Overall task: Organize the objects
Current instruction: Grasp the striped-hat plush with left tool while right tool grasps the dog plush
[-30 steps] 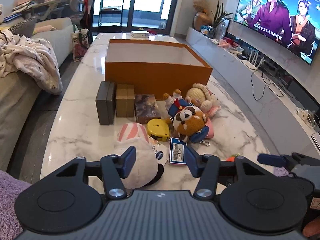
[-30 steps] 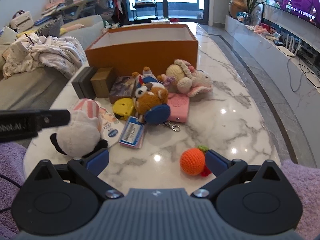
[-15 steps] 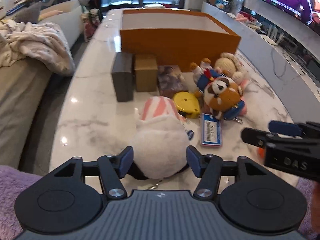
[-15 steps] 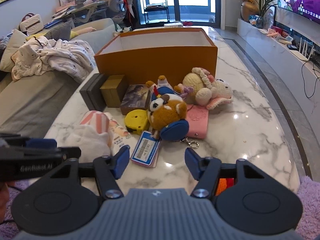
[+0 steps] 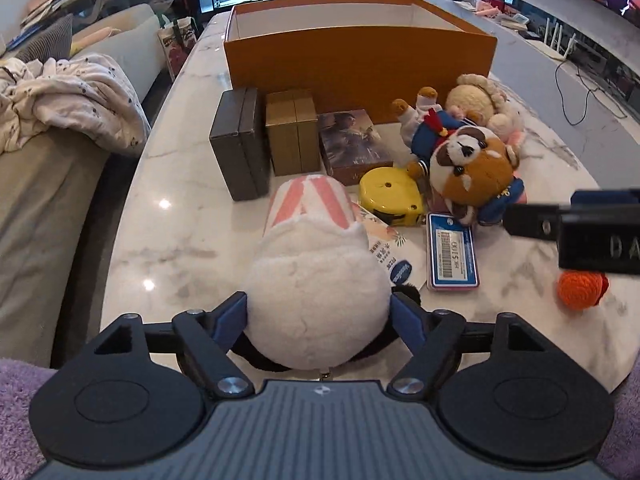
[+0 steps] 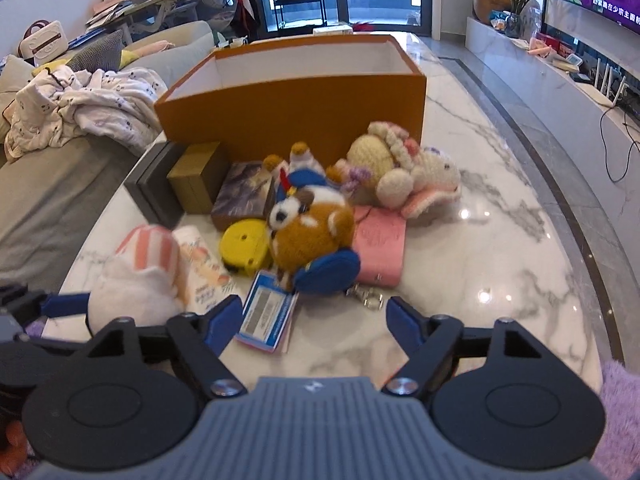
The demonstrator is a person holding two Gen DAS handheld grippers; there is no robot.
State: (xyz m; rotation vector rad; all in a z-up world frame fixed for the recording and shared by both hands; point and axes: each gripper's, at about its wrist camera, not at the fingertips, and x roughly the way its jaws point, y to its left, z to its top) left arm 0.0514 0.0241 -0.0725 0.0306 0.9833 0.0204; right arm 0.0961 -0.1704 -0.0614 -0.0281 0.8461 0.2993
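Since the earlier frames, the left claw (image 5: 319, 318) has been brought down and forward over the white plush toy (image 5: 316, 300), and its jaws have just been opening; they now stand wide apart on either side of the toy's round body, seemingly not yet pressing on it. The toy lies at the near edge of the marble worktop (image 5: 180, 240), towards its left side, with its pink-striped end pointed at the orange box (image 5: 360, 64) at the far end. A grasp is judged to be the step in hand, with the empty box the likely destination. The right claw (image 6: 315, 322) has been shifted leftwards along the near edge; its jaws have just been opening again after a partial closing and are held apart over bare marble, with nothing between them. From the left wrist view the fit of the jaws around the toy is shown, together with the orange crocheted ball (image 5: 580, 288) near the right edge, partly hidden under the right claw's finger. That ball cannot be seen from the right wrist view, which is blurred at its left. What that view does show is the pink wallet (image 6: 378, 246) and a small keyring clasp, both hidden from the left wrist behind the brown plush (image 6: 312, 232), and the box's white inside.
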